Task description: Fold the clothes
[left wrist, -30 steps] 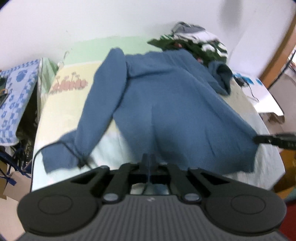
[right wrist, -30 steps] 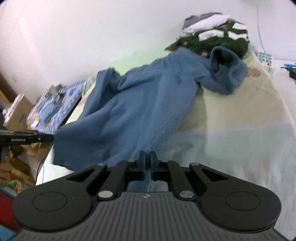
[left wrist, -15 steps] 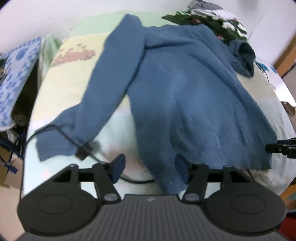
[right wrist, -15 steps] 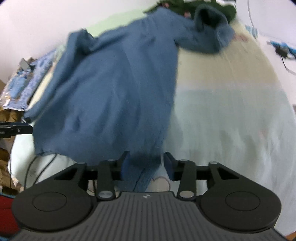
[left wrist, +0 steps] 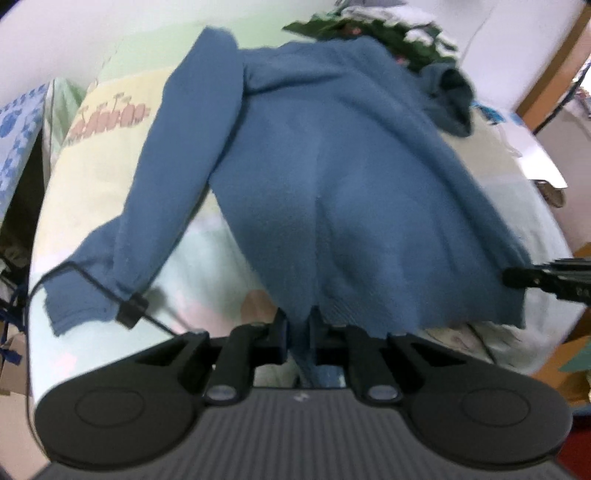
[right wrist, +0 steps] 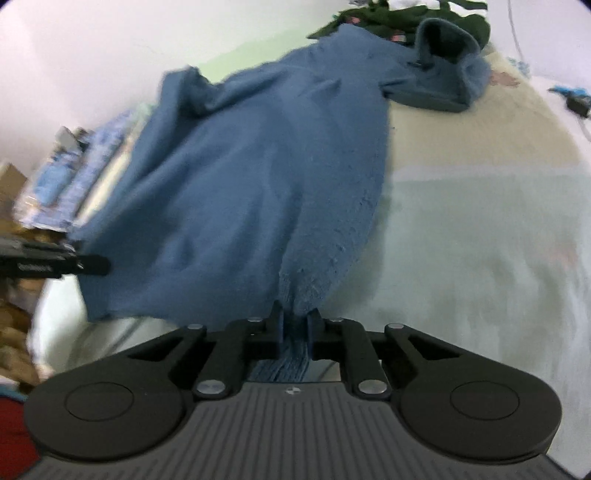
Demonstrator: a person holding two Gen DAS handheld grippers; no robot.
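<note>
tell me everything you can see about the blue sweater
The blue sweater is a soft, fuzzy knit with long sleeves and a ribbed hem. It lies spread on the pale patterned bedsheet, collar end far away against a pile of clothes. One sleeve stretches down along its side over a black cable; the other is bunched near the pile. Both grippers pinch the near hem: the left gripper and the right gripper.
</note>
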